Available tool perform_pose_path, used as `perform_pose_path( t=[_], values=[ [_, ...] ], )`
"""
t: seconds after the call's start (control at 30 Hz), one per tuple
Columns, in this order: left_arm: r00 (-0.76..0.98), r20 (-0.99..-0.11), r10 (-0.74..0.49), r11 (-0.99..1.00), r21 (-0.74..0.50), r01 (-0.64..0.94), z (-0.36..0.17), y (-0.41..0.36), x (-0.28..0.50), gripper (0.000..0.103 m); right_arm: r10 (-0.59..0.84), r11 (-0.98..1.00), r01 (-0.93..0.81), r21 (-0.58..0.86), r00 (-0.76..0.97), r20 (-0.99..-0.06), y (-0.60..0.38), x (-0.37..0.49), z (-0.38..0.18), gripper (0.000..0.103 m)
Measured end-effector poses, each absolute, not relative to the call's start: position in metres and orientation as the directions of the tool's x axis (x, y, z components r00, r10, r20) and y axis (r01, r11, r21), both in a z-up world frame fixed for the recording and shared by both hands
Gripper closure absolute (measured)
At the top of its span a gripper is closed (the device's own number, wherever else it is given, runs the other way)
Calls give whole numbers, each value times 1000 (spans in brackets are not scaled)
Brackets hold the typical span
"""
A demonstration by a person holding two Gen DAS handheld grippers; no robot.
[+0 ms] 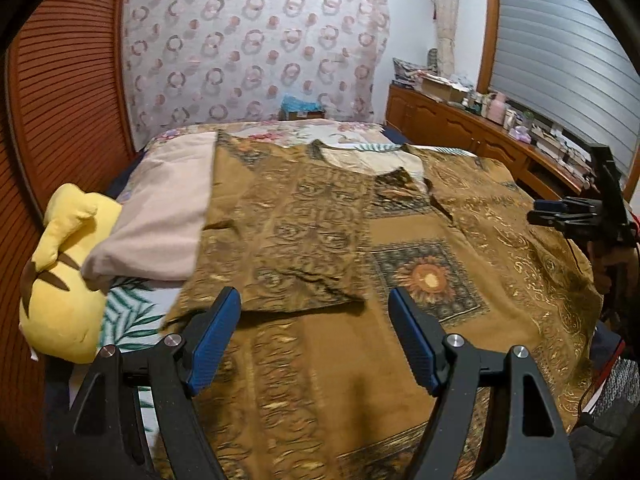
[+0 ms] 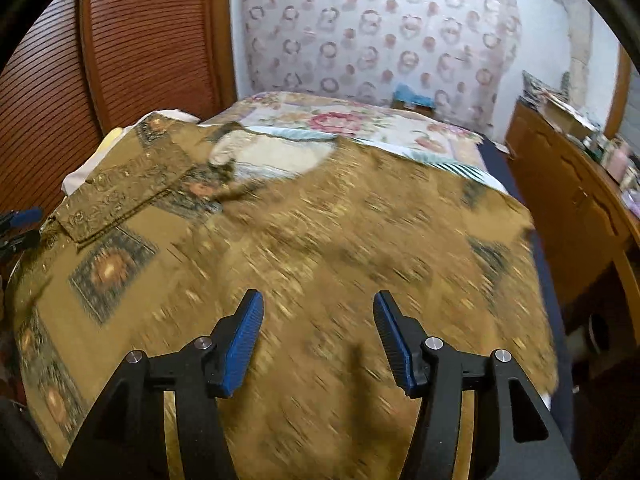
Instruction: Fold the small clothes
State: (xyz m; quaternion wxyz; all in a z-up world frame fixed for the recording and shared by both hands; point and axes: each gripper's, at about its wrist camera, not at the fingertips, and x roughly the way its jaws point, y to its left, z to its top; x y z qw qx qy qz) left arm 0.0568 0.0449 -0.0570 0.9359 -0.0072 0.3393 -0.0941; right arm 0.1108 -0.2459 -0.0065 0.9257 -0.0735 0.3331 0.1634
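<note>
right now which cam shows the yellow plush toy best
The left wrist view: the yellow plush toy lies in full sight at the bed's left edge beside the brown shirt. In the right wrist view only a yellow sliver shows behind the folded sleeve.

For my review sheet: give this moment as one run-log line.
garment: brown patterned shirt flat on bed, left sleeve folded in | left gripper: open, empty | right gripper: open, empty | beside: yellow plush

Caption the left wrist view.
Open left gripper hovers over a brown shirt, one sleeve folded in.
</note>
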Motion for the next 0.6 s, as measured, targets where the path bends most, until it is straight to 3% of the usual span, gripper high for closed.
perform_pose_path(
  t=[0.4, 0.6],
  values=[
    [712, -661, -235, 963, -62, 261, -59, -3, 71, 26, 124, 990, -142, 24, 765, -632, -338, 85, -9, 44],
    [687, -685, -241, 958, -57, 279, -63, -19, 84, 26, 125, 992, -85, 93, 748, -652, -361, 96, -19, 44]
  ],
)
